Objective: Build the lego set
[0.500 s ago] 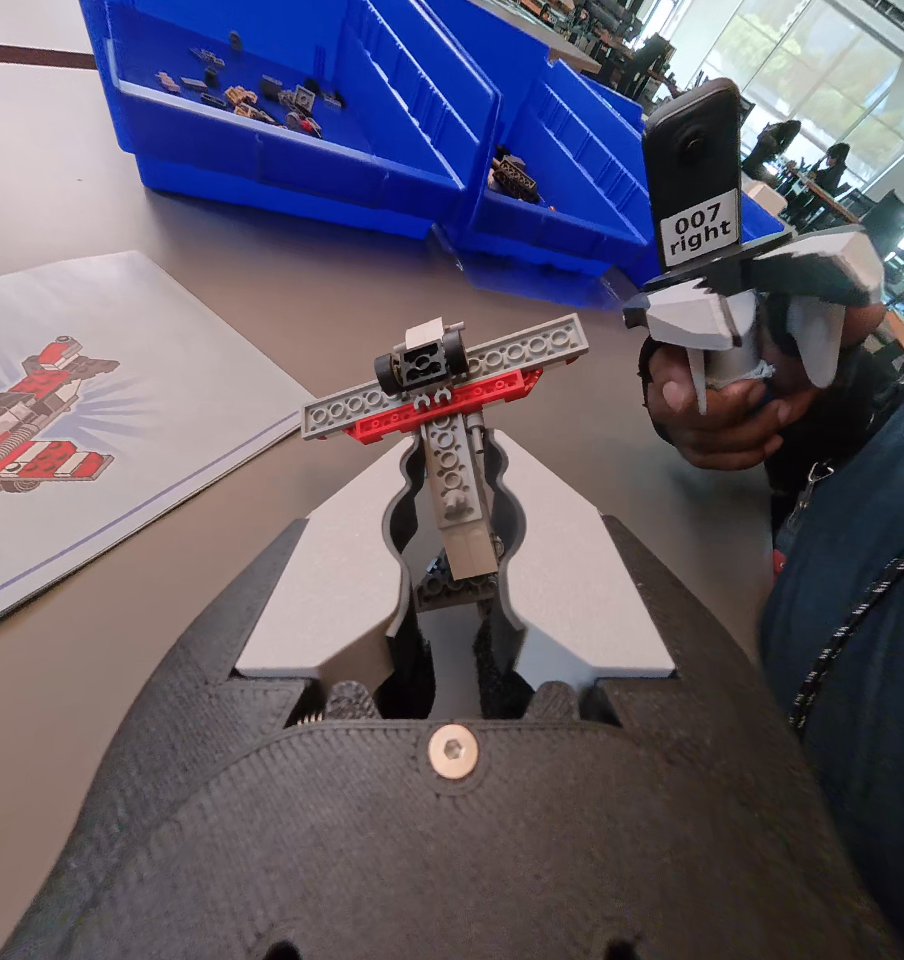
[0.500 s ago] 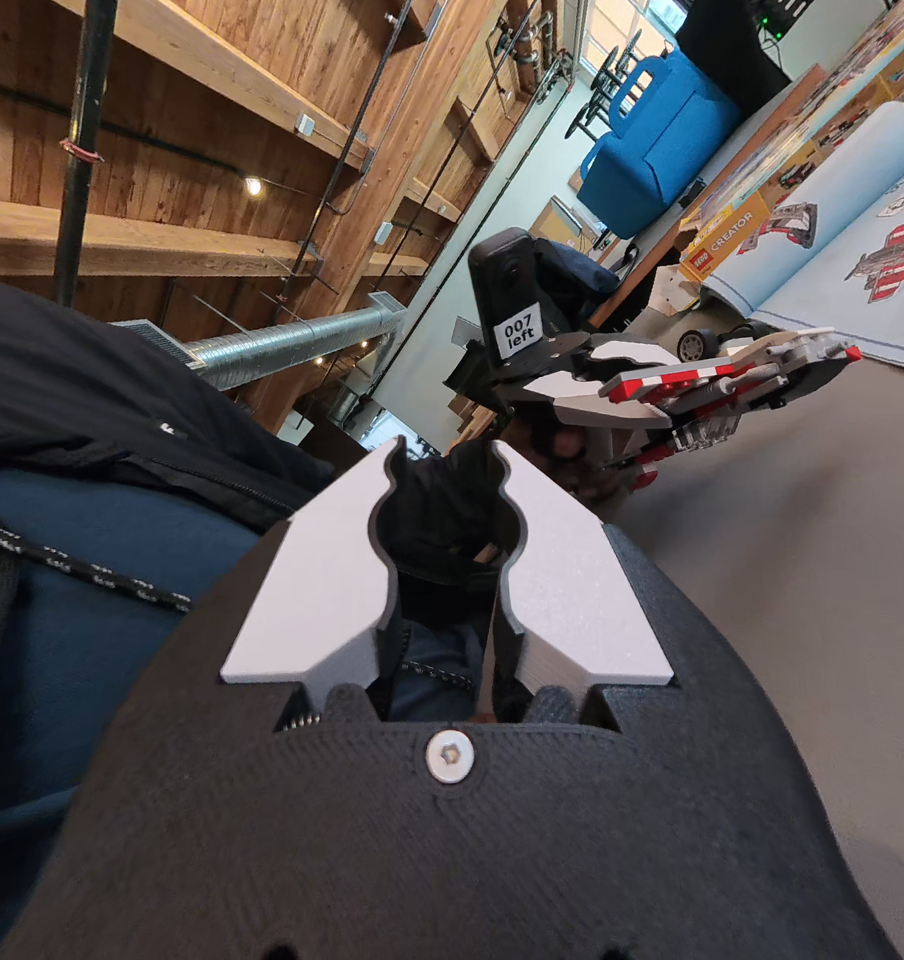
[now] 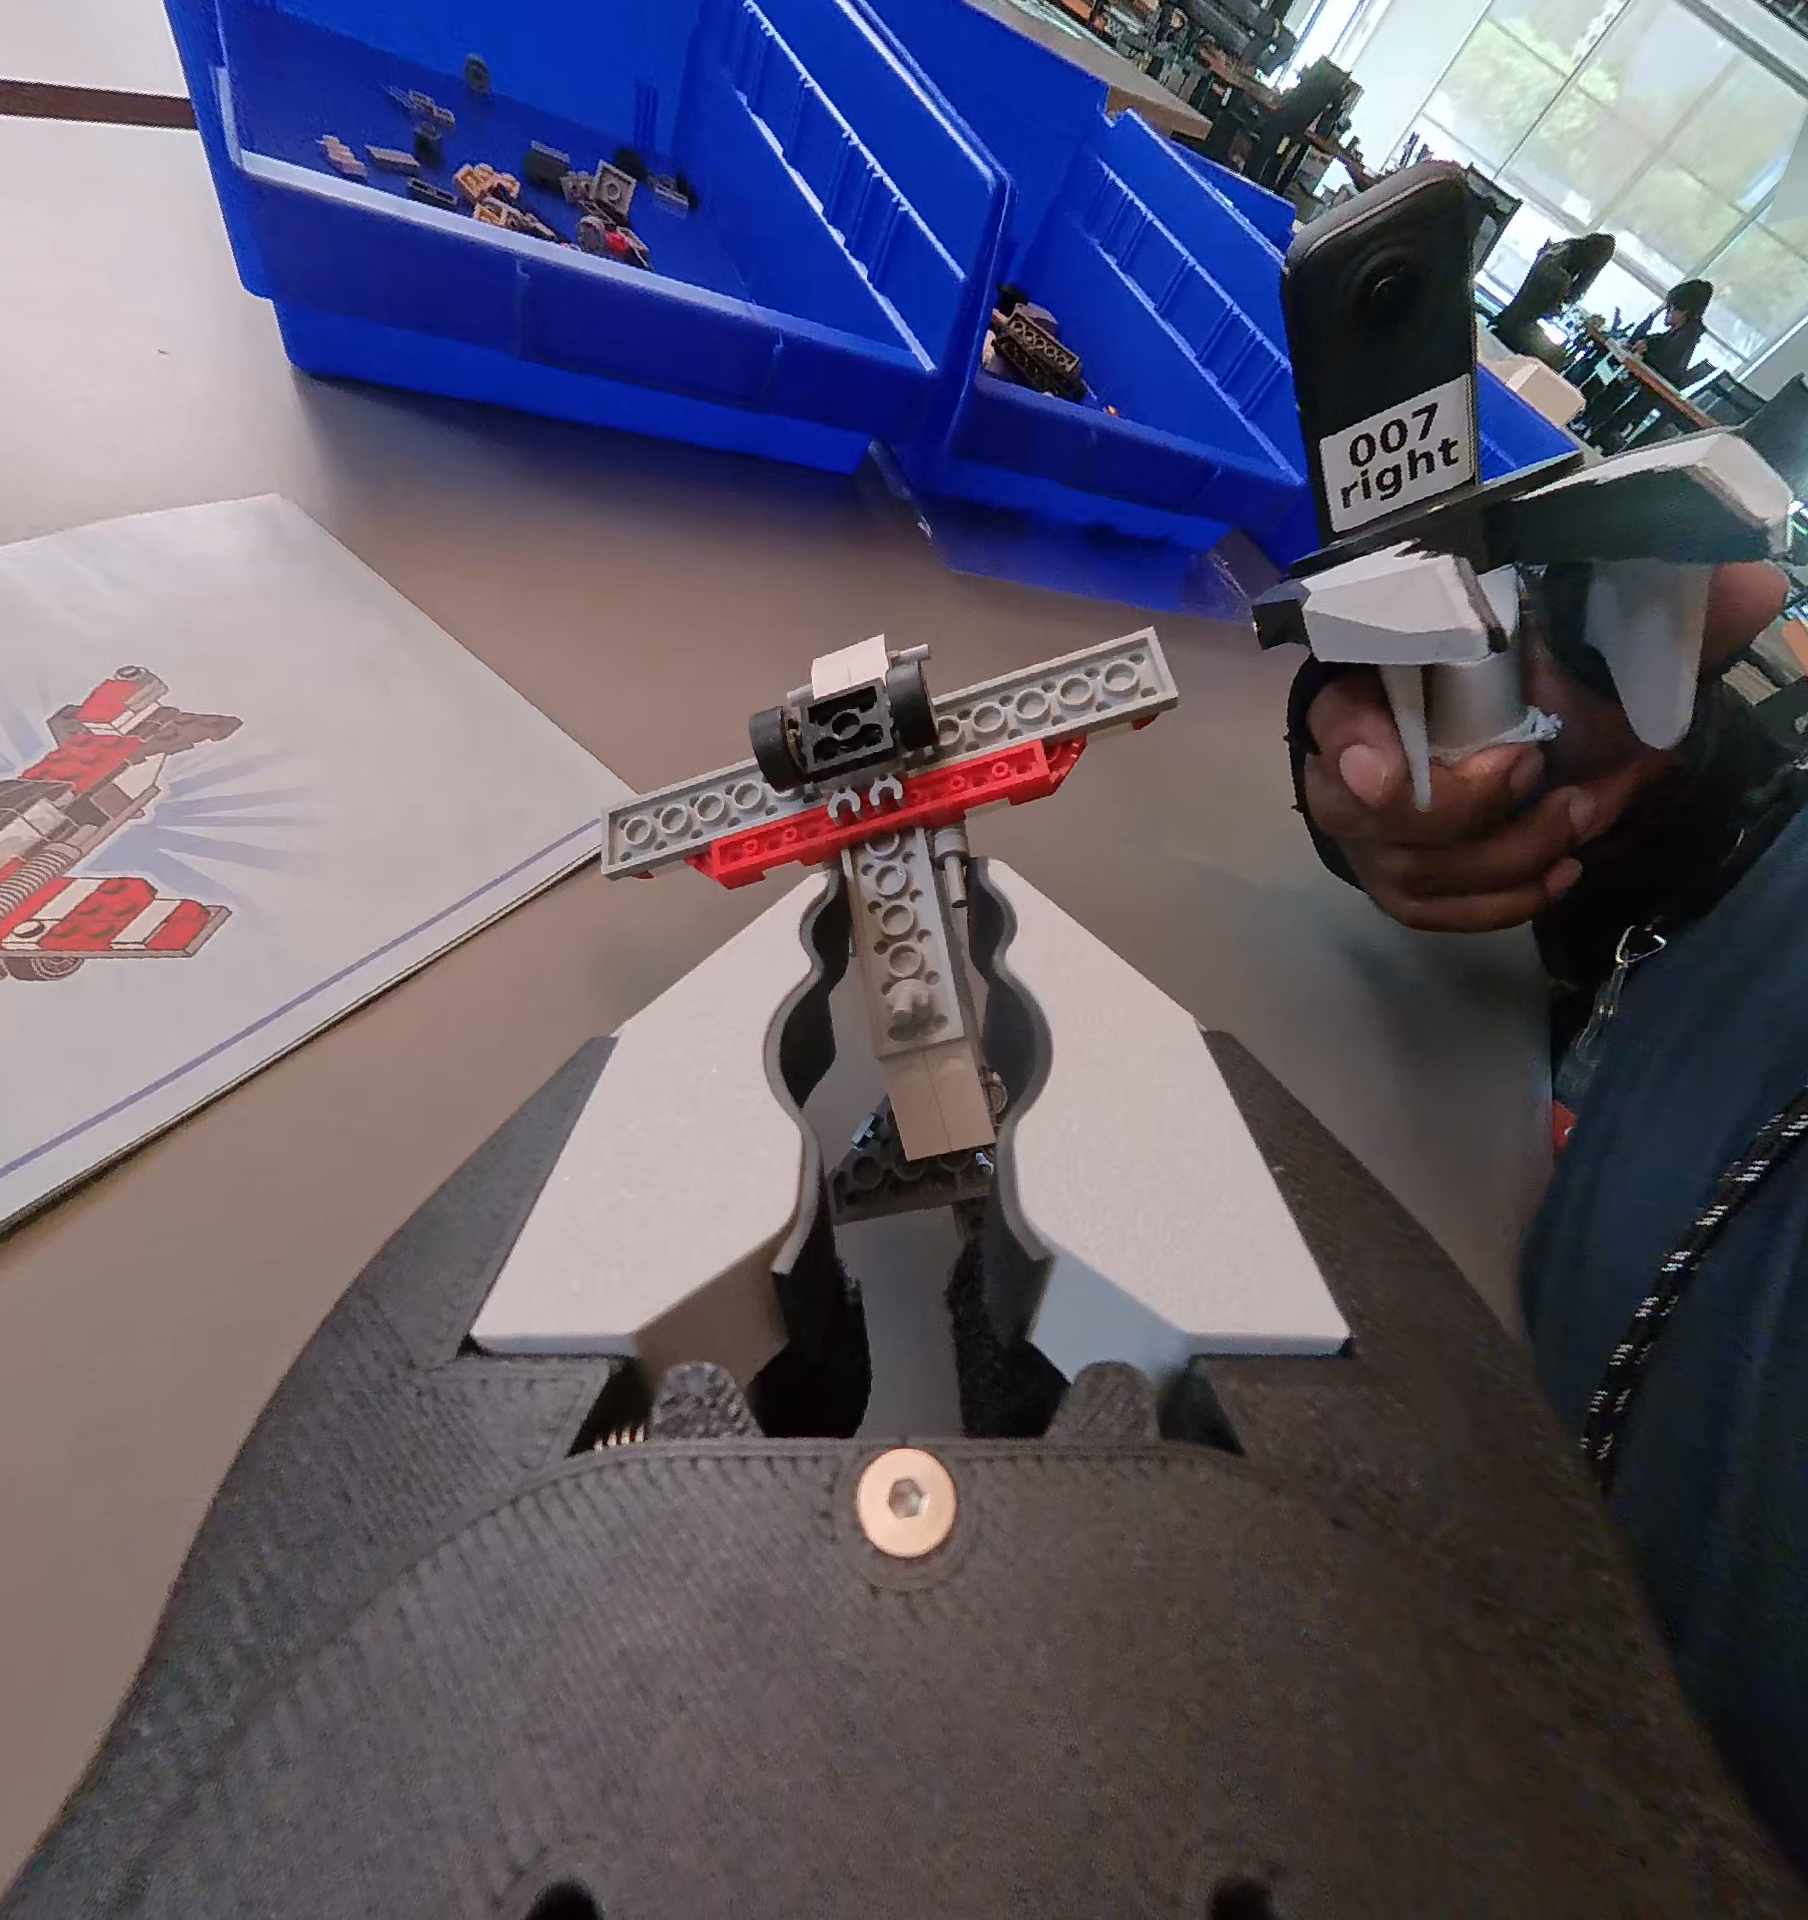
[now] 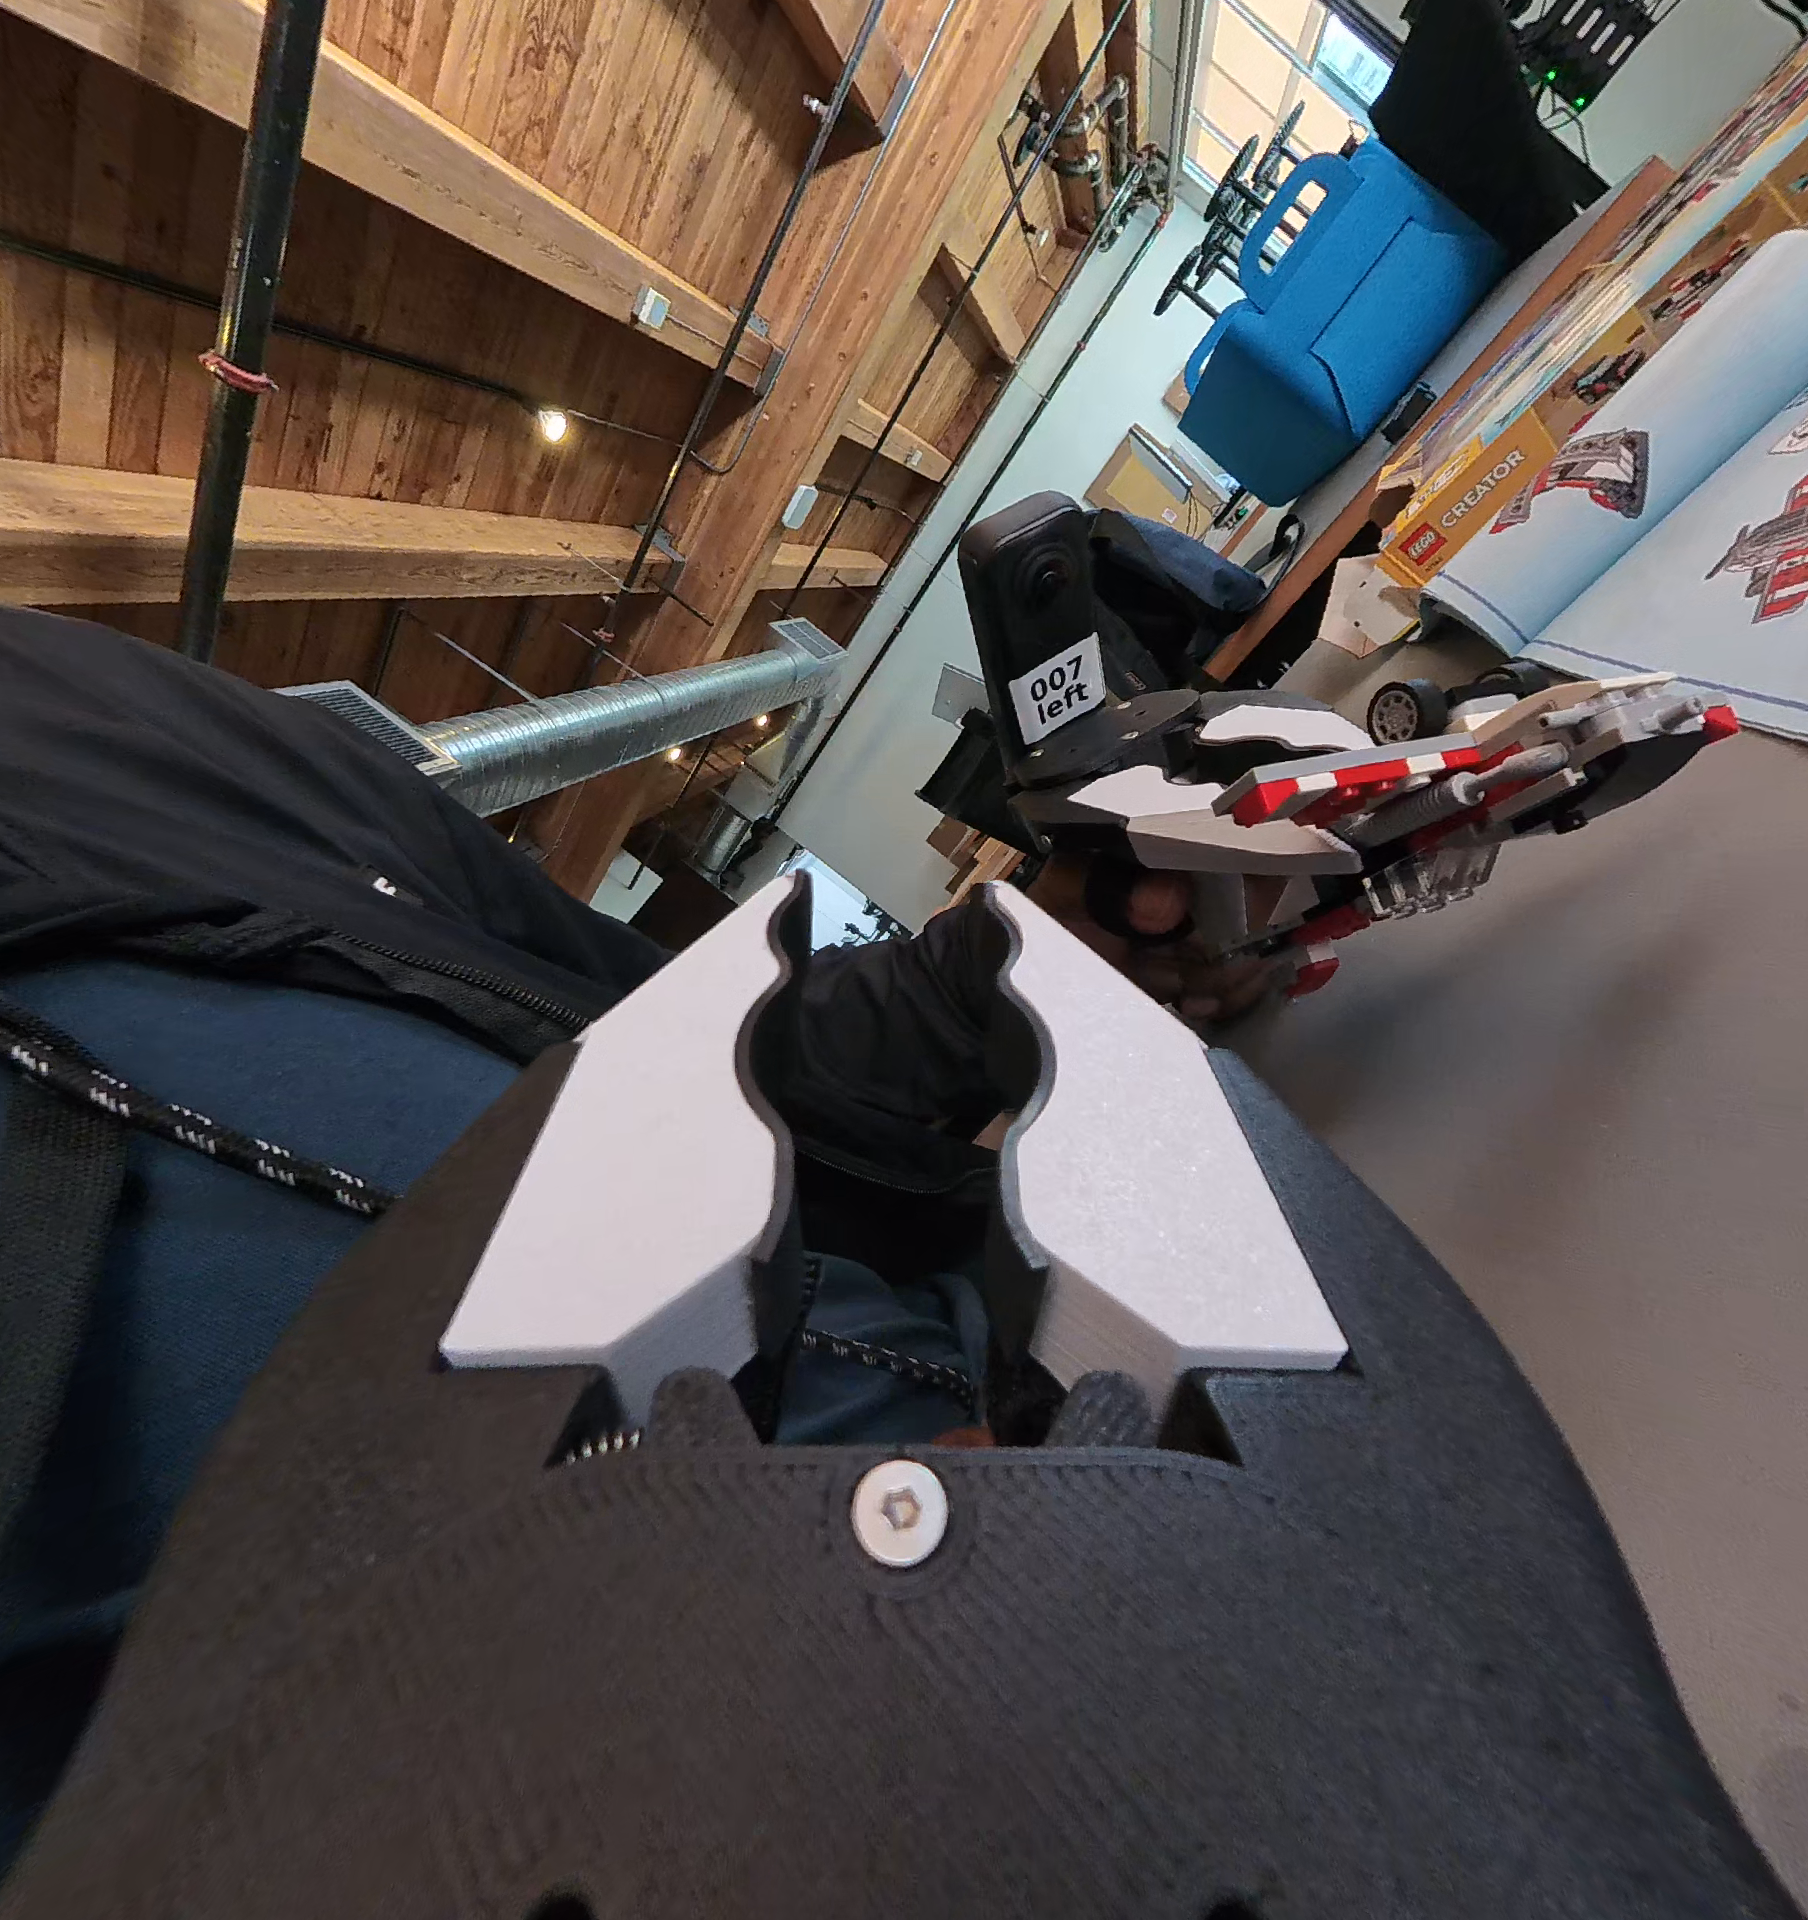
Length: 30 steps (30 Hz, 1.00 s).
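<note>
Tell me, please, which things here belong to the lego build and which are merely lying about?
Job:
- lego model, held in left hand-held gripper
- right hand-held gripper, empty
- blue bins of loose pieces
- instruction booklet
- set box

Lying about:
- blue armchair

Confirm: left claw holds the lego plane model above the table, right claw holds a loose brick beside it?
Not quite. The right claw holds no brick: the right wrist view shows nothing between its fingers. The left claw does hold the lego plane model above the table.
</note>
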Motion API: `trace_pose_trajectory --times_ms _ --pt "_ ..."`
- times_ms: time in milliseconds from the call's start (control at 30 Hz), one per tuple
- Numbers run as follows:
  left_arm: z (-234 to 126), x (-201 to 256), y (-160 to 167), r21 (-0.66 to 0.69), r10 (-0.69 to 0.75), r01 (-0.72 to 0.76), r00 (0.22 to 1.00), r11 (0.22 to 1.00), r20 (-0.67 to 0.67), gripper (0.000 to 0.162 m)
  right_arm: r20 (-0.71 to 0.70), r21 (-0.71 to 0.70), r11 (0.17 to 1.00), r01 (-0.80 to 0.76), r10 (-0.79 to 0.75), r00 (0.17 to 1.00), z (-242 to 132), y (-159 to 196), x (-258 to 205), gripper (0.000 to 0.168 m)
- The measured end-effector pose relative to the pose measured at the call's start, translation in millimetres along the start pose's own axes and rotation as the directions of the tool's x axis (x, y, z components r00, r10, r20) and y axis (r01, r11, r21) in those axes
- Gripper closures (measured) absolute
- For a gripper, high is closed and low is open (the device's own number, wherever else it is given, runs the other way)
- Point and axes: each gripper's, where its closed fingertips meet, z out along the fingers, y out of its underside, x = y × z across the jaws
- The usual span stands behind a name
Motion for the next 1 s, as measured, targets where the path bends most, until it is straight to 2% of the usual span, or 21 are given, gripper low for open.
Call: trace_pose_trajectory --times_ms 1000 --pt "1.3 -0.3 -0.3 -0.004 0.001 -0.001 1.0 1.0 0.005 0.14 -0.017 0.003 1.0 -0.022 0.022 1.0 -2.2 -0.3 4.3 0.135"
